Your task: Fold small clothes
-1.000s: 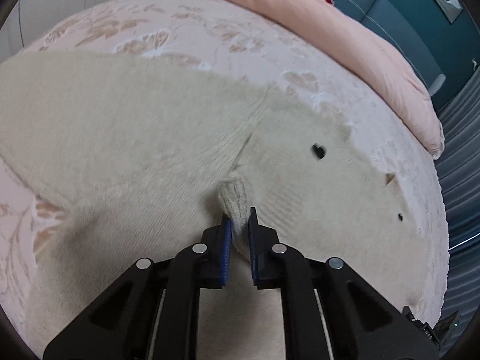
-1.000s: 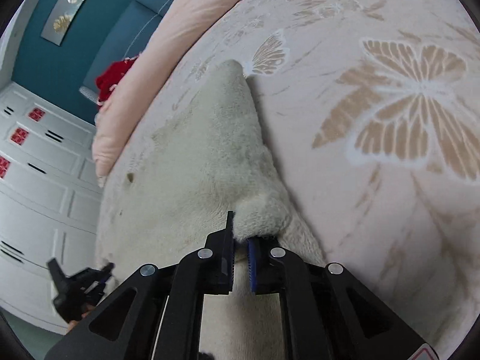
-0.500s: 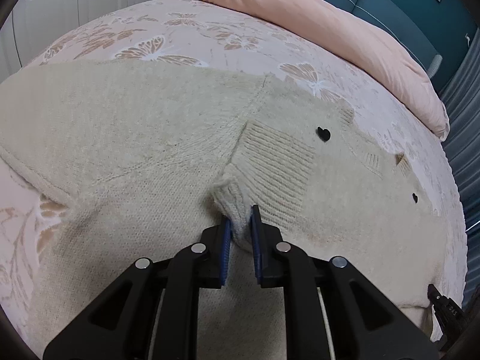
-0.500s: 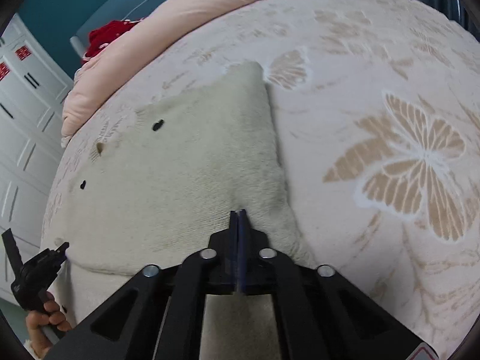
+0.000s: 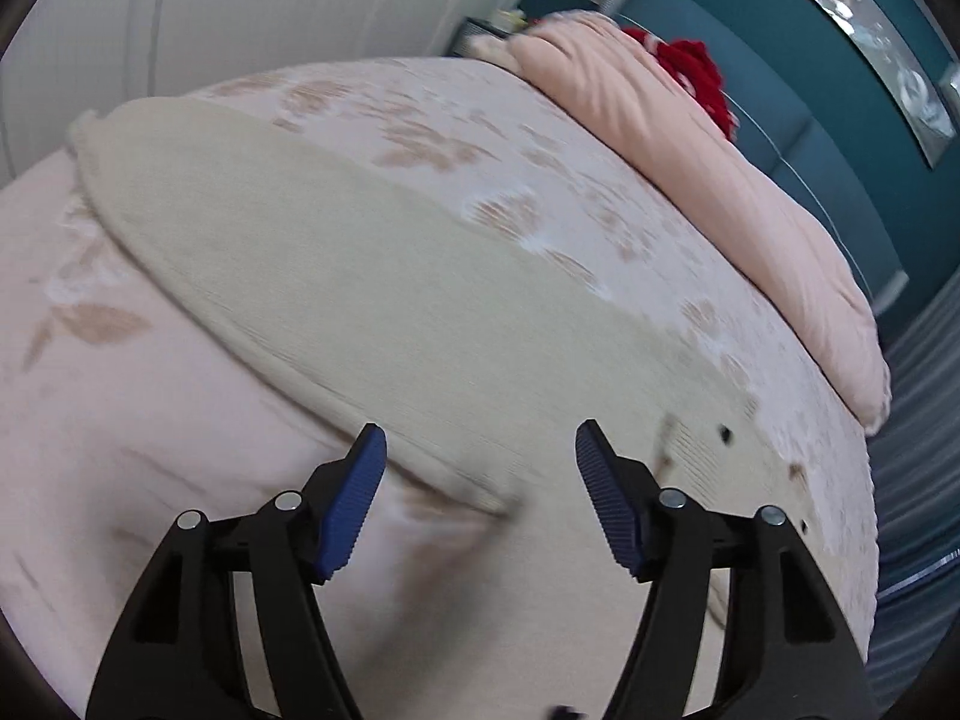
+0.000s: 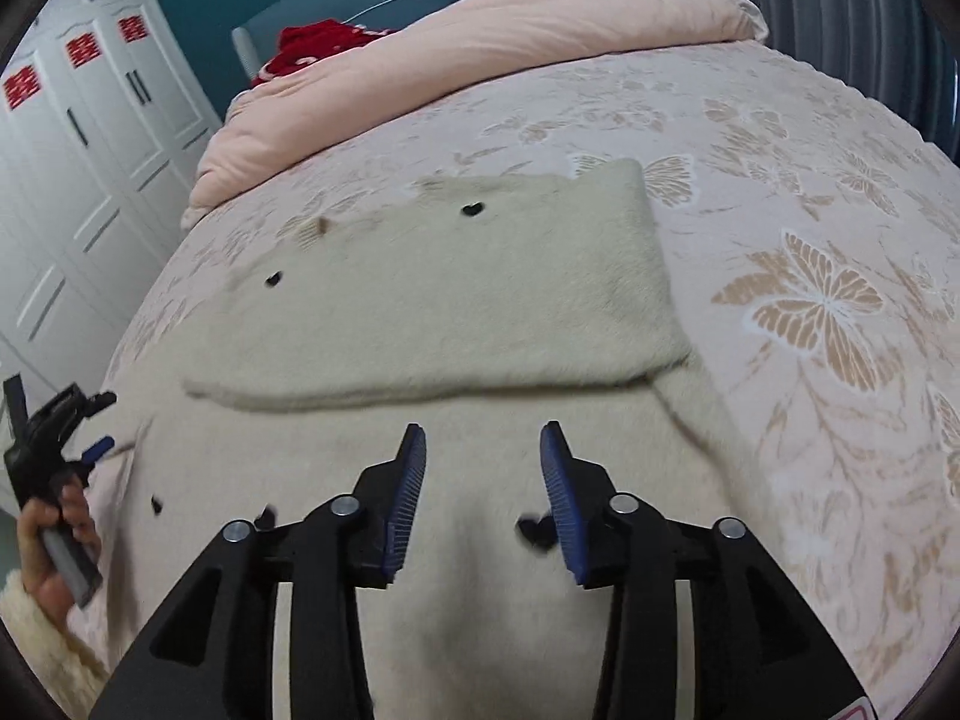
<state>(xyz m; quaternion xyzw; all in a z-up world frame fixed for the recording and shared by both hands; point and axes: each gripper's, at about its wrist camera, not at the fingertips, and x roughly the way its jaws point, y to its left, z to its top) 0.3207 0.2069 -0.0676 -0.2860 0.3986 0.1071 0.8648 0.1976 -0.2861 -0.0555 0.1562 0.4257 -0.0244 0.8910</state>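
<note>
A cream knit sweater with small black heart marks lies flat on the bed, its sleeve folded across the body. It also shows in the left wrist view, stretching to the far left. My right gripper is open and empty, just above the sweater's near part. My left gripper is open and empty, over the sweater's near edge. The left gripper also shows in the right wrist view, held in a hand at the bed's left side.
The bed has a pink butterfly-print cover. A rolled peach duvet lies along the head end with a red item behind it. White wardrobes stand to the left, grey curtains to the right.
Both grippers have opened and let go of the sweater. The sleeve now lies folded over the body. The left gripper has pulled back and swung left; the right has lifted back.
</note>
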